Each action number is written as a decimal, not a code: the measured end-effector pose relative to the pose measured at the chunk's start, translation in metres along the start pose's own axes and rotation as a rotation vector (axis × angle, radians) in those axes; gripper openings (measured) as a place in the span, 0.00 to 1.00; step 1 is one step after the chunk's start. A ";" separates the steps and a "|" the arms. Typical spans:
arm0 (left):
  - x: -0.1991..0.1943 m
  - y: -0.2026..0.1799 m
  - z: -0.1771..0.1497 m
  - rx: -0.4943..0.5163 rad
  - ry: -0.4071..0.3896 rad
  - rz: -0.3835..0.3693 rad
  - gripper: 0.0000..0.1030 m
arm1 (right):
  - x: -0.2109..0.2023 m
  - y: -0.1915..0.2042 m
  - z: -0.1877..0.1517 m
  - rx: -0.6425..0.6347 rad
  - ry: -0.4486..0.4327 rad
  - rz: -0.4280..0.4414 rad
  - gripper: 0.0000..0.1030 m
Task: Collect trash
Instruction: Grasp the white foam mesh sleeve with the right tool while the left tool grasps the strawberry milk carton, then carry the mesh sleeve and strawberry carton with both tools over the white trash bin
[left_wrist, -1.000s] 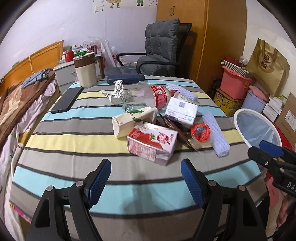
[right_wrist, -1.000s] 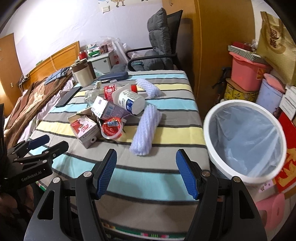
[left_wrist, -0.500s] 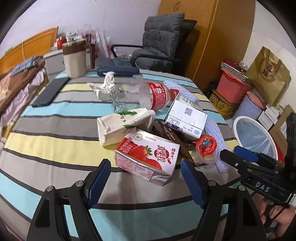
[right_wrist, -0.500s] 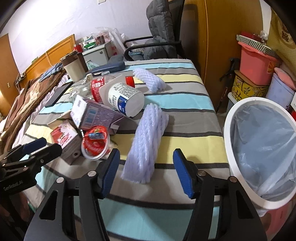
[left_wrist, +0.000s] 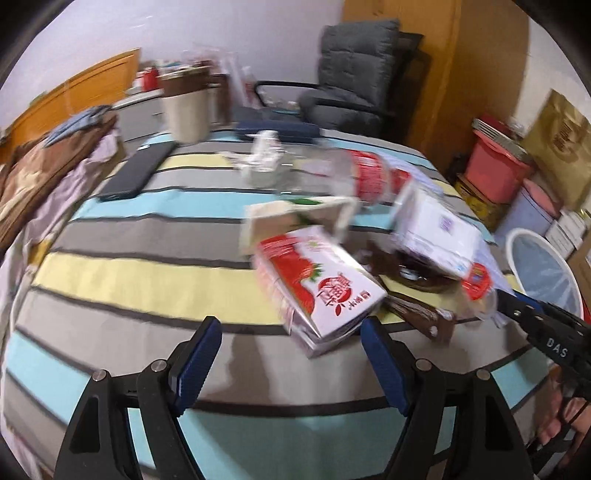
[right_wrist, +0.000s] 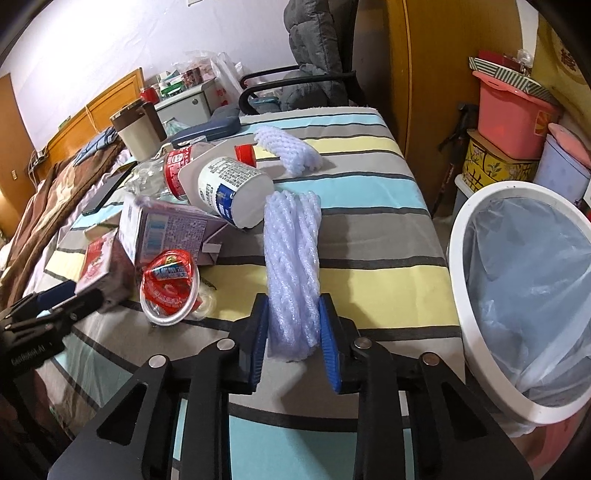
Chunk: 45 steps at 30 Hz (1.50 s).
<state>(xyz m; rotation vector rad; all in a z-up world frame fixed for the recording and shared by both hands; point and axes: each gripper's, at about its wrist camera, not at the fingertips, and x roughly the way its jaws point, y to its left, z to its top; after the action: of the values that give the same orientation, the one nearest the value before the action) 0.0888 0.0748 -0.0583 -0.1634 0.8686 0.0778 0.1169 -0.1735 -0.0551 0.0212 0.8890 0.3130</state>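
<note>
The right gripper (right_wrist: 291, 332) is closing its blue-padded jaws on the near end of a long pale-lilac foam net sleeve (right_wrist: 291, 258) — the pads already press both its sides, and the rest of the sleeve runs away toward twelve o'clock across the striped tablecloth (right_wrist: 369, 229). At three o'clock, beside the table edge, stands a white round bin lined with a clear plastic bag (right_wrist: 524, 295). At ten o'clock of the sleeve lies a clear plastic cup with a red foil lid (right_wrist: 170, 288), touching a lilac drink carton (right_wrist: 162, 229); a white yoghurt tub (right_wrist: 236, 192) lies on its side just beyond. The left gripper (left_wrist: 291, 358) stands wide open with nothing between its pads, low over the cloth — a red-and-white strawberry milk carton (left_wrist: 317, 284) lies just ahead of it at twelve o'clock, not touched. That view is blurred; a clear bottle with a red label (left_wrist: 354, 177) shows farther back.
</note>
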 end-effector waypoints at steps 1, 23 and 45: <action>-0.004 0.006 -0.002 -0.017 -0.006 0.008 0.75 | 0.000 0.000 0.000 0.001 -0.004 0.002 0.27; 0.022 -0.009 0.013 -0.058 0.004 0.040 0.55 | -0.008 -0.002 -0.003 0.005 -0.031 0.012 0.25; -0.059 -0.043 0.005 0.050 -0.131 -0.056 0.54 | -0.052 -0.015 -0.013 0.031 -0.125 -0.028 0.24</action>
<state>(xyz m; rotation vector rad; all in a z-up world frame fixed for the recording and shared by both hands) 0.0606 0.0331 -0.0050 -0.1342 0.7340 0.0145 0.0805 -0.2036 -0.0256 0.0564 0.7695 0.2689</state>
